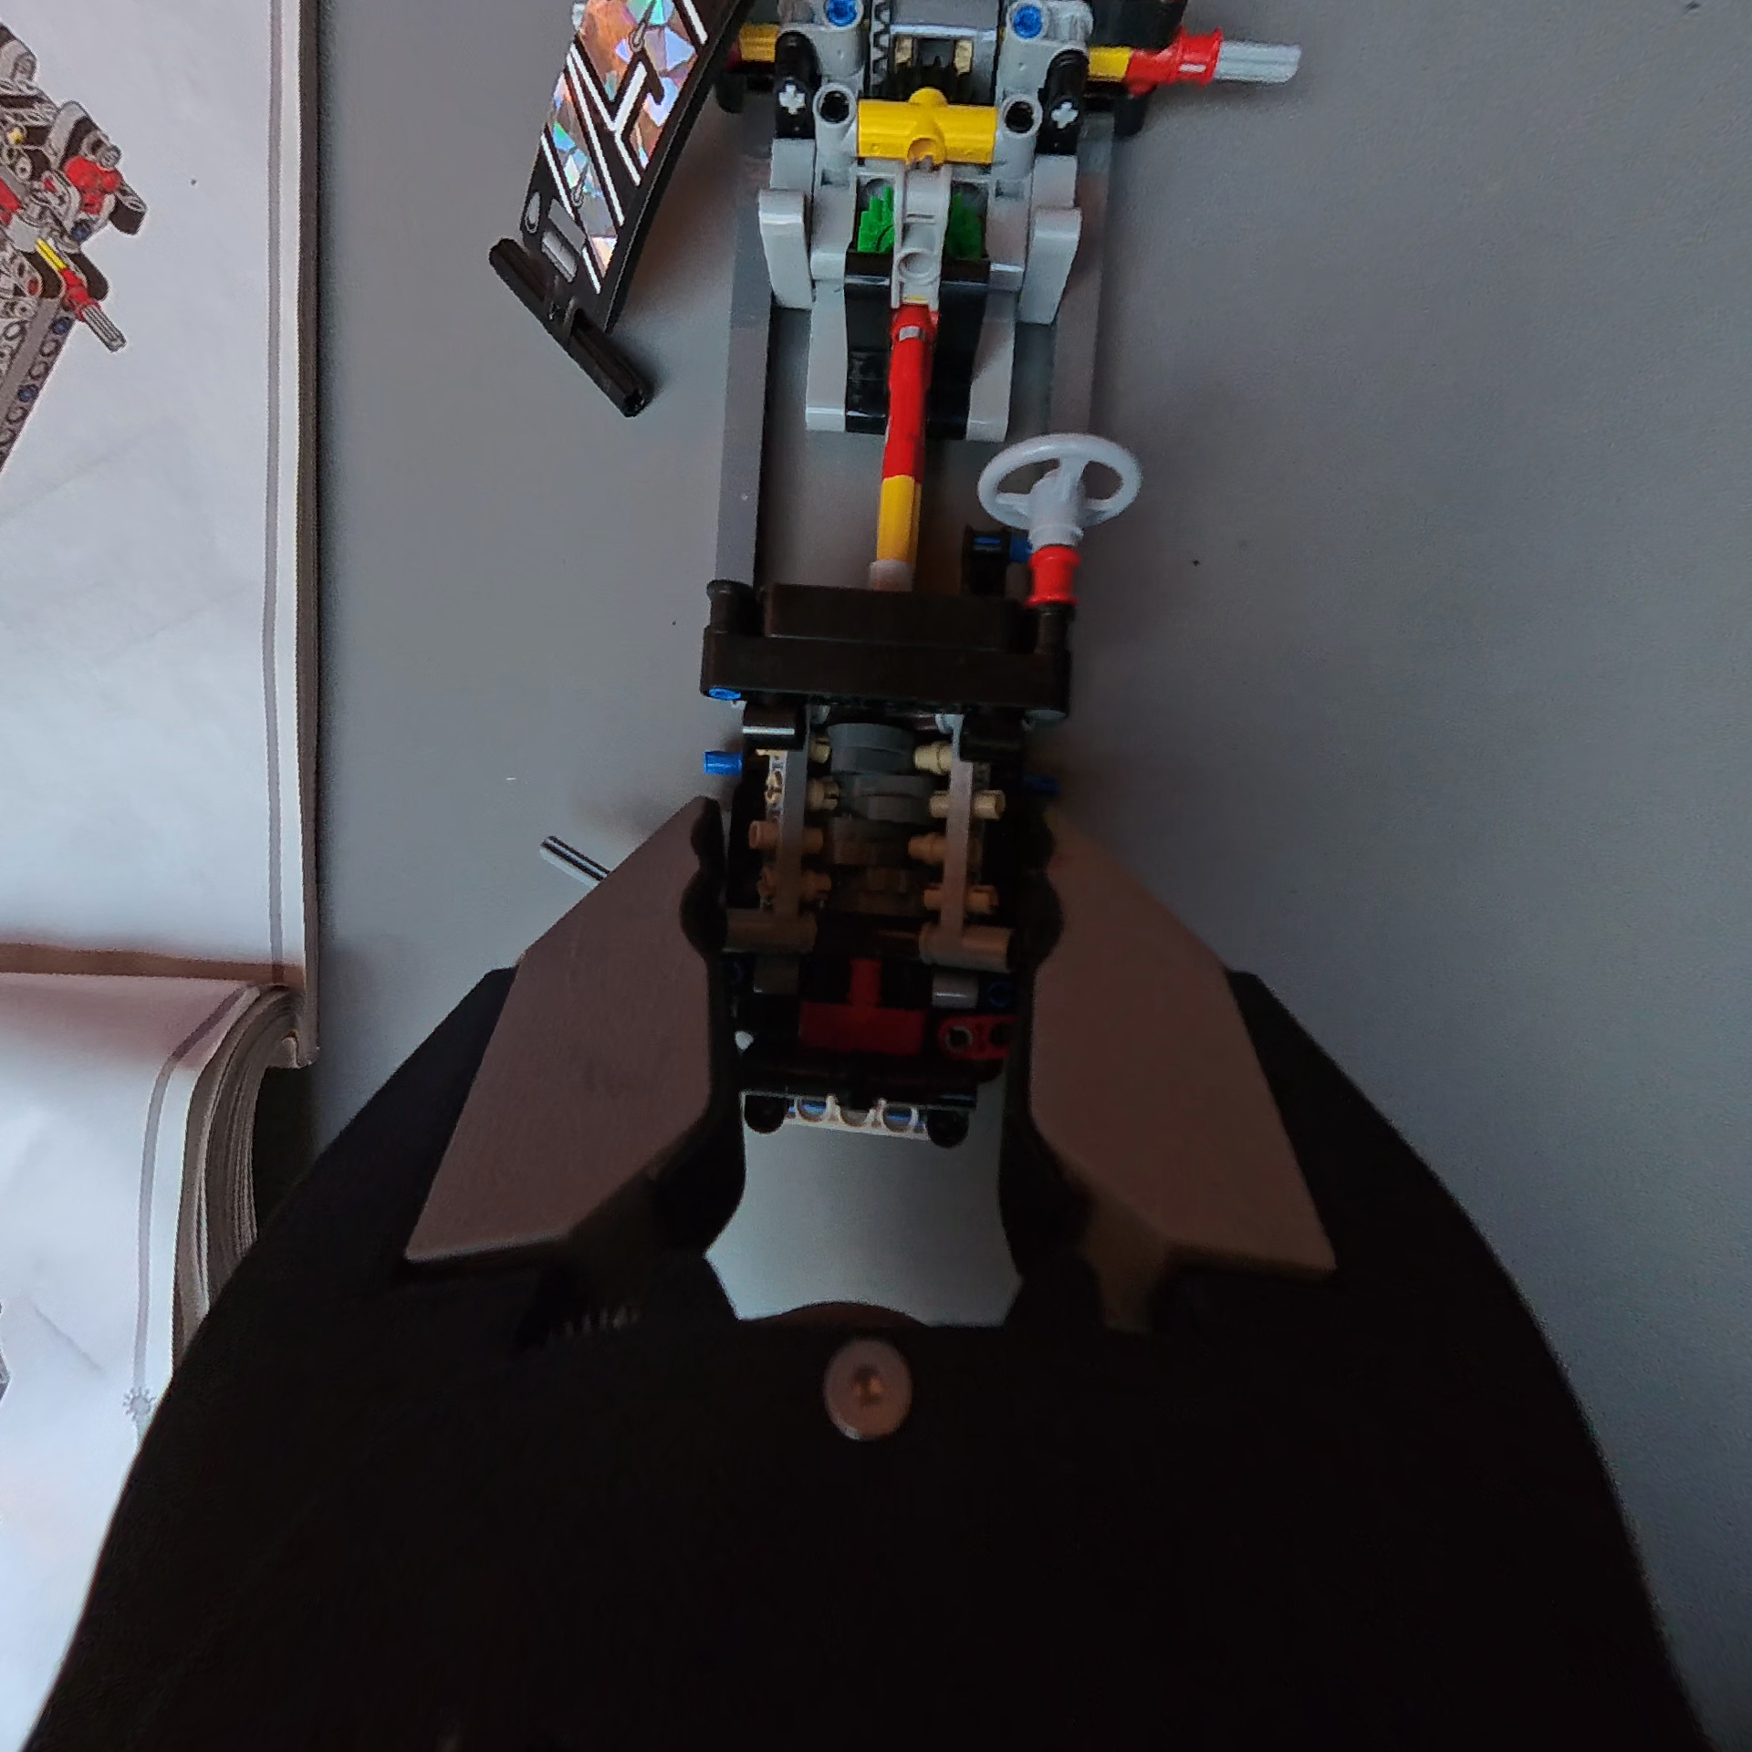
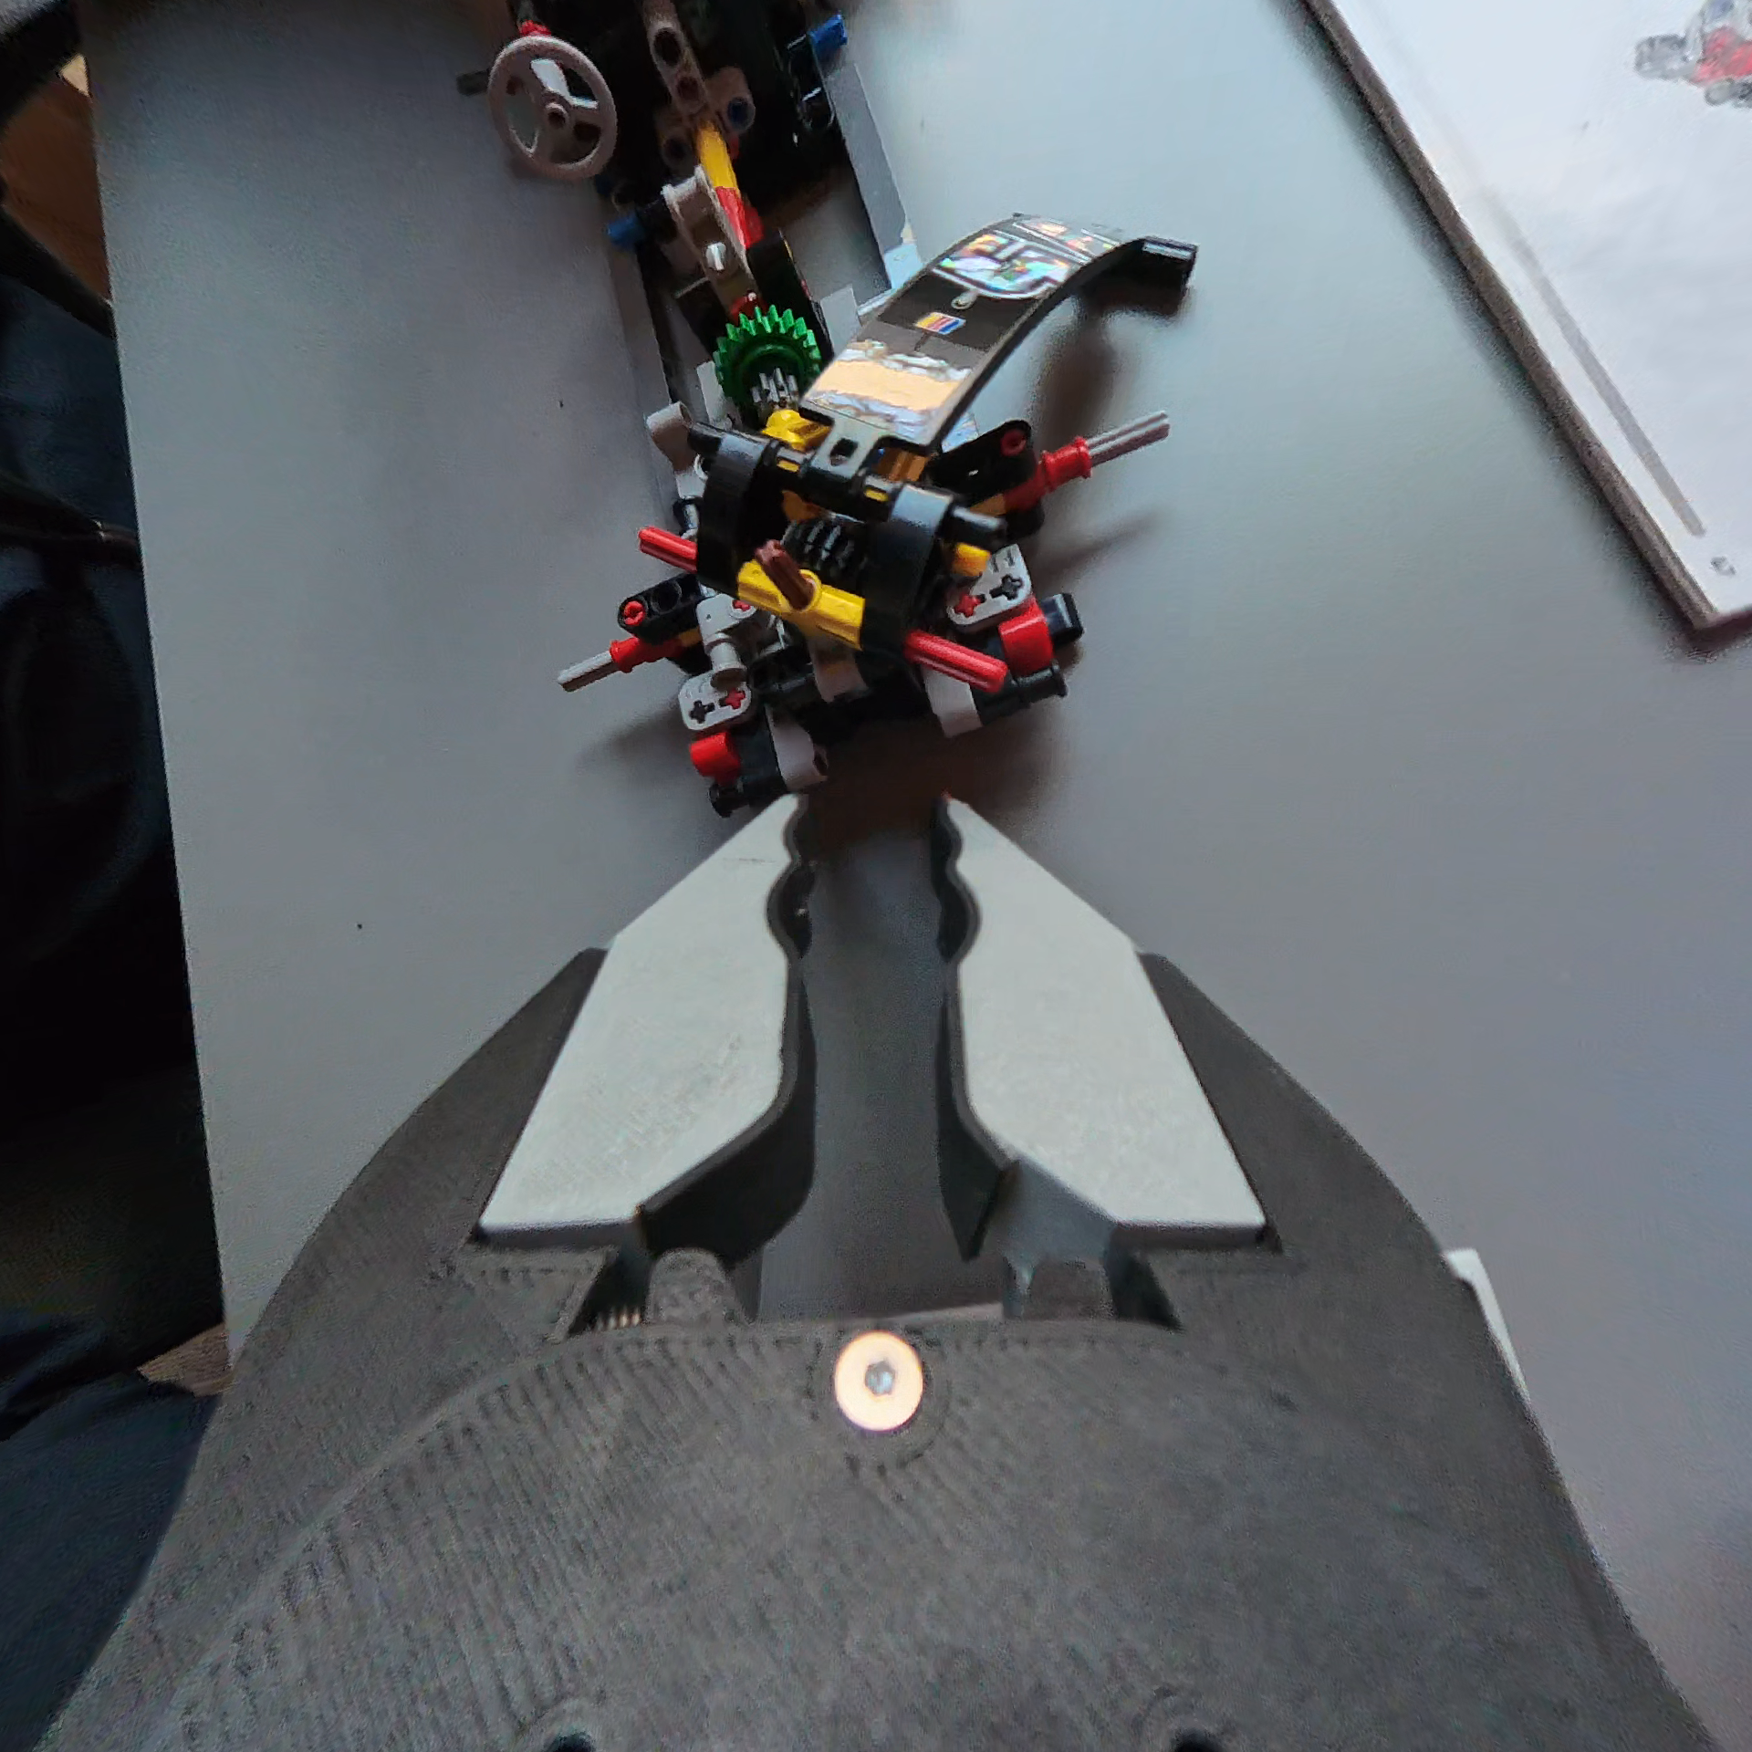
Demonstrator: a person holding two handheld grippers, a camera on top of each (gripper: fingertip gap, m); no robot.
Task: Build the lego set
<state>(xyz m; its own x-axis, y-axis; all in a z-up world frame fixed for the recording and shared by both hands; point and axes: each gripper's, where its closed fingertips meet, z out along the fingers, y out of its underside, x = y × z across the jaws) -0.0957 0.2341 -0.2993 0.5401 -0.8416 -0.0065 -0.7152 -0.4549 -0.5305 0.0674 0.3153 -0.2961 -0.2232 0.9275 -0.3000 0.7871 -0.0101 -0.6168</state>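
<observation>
Left wrist view has the left gripper (image 1: 877, 882) clamped on the near end of a long toy-brick chassis (image 1: 882, 853): both scalloped black pads (image 1: 703, 891) press against its black sides, with the brown-looking finger shells spread wide either side. Between the pads sit tan pins, grey liftarms and a red block. Farther along the same model come a black cross-frame, a red-and-yellow axle (image 1: 903, 446) running lengthwise, a pale grey steering wheel (image 1: 1060, 483) on a red bush, then a light grey frame with a yellow connector and green gear teeth. A curved black panel (image 1: 607, 190) with a shiny holographic sticker lies just left of the far end. A small metallic pin (image 1: 569, 858) rests on the grey table (image 1: 1422, 474) beside the left finger. An open instruction booklet (image 1: 142, 569) lies at the far left.

From the right wrist view, the right gripper (image 2: 872, 815) hovers with its wavy-edged fingers a narrow way apart, nothing between them but bare table; the tips stand just short of the model's dense end, a knot of black, red, yellow and grey beams and axles (image 2: 834, 607). Beyond it a green gear (image 2: 758, 355) and the curved panel (image 2: 995, 313) rise, with the steering wheel (image 2: 553, 109) farthest off. The booklet's edge (image 2: 1564, 332) crosses the upper right.
</observation>
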